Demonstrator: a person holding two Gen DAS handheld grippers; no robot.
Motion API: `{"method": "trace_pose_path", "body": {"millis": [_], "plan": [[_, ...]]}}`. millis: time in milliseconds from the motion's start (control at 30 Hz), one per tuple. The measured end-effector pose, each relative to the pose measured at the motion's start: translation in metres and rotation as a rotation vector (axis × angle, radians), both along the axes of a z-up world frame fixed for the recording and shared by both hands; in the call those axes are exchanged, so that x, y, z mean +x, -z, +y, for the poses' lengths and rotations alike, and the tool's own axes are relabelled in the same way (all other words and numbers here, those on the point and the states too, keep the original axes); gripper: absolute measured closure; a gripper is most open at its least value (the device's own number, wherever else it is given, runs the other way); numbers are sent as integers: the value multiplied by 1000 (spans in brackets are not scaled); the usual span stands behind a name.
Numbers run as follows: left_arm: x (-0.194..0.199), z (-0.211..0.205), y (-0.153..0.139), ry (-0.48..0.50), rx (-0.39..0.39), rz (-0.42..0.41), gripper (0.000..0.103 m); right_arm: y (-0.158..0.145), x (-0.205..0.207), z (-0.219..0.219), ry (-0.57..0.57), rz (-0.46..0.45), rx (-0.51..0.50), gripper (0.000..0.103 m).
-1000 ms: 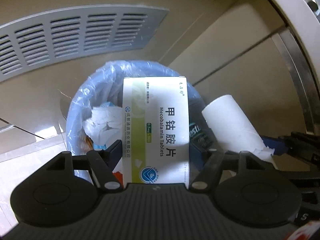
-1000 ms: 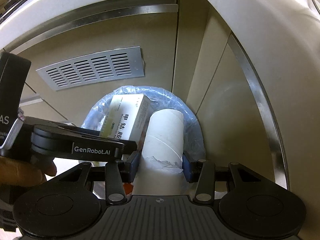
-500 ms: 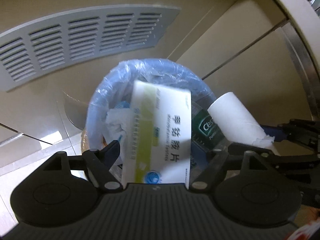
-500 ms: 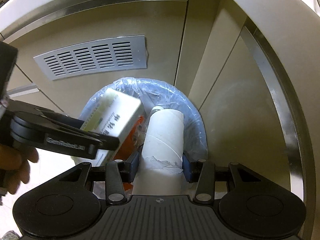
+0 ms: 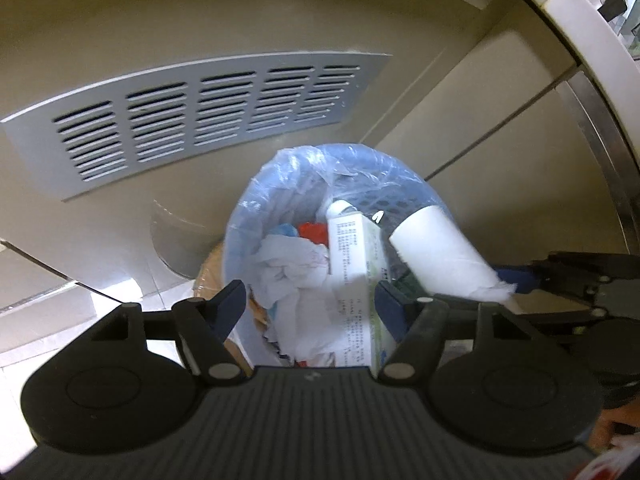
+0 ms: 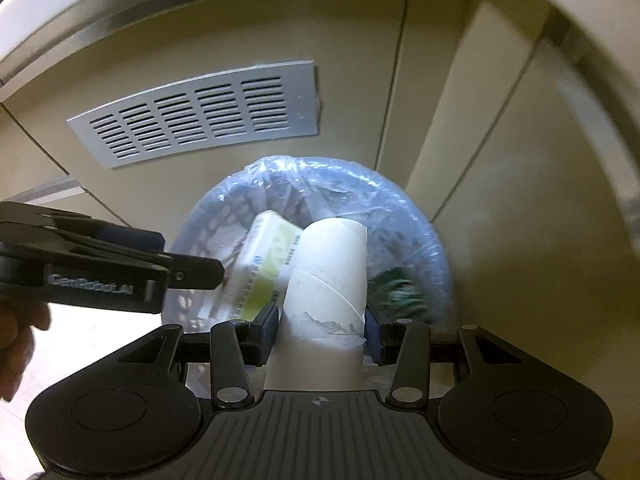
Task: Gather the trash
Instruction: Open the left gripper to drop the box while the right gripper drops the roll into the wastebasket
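Left gripper (image 5: 310, 300) fingers spread, just closing slightly, medicine box (image 5: 356, 264) loose between, dropping into bin (image 5: 400, 184). Right gripper (image 6: 320, 330) pinched paper roll (image 6: 332, 268); advise centring past fingertips over bin, then releasing.

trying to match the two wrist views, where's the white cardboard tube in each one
Left wrist: white cardboard tube at right of centre, slanting over the bin's right rim.
Right wrist: tube at centre, clamped in the right gripper.
Shared landmark: blue-lined bin.
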State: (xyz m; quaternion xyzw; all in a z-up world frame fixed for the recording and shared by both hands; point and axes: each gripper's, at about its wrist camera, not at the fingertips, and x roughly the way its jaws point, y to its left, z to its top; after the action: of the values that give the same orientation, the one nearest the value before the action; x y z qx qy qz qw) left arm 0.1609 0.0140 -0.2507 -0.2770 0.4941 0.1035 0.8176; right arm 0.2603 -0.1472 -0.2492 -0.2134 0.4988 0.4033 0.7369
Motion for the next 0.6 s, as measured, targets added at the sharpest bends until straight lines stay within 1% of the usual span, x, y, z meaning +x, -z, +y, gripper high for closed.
{"method": "trace_pose_path", "body": {"millis": [233, 300, 333, 433, 600], "plan": [[-9, 8, 1, -24, 3, 4, 36, 42, 1, 15, 25, 19, -38, 58], [-10, 8, 1, -23, 6, 3, 36, 52, 3, 17, 24, -3, -40, 58], [-10, 8, 1, -23, 4, 1, 36, 55, 4, 19, 20, -14, -42, 58], [-12, 7, 0, -24, 2, -2, 36, 64, 11, 24, 31, 7, -53, 58], [-16, 4, -3, -13, 6, -1, 36, 57, 14, 20, 52, 11, -37, 57]]}}
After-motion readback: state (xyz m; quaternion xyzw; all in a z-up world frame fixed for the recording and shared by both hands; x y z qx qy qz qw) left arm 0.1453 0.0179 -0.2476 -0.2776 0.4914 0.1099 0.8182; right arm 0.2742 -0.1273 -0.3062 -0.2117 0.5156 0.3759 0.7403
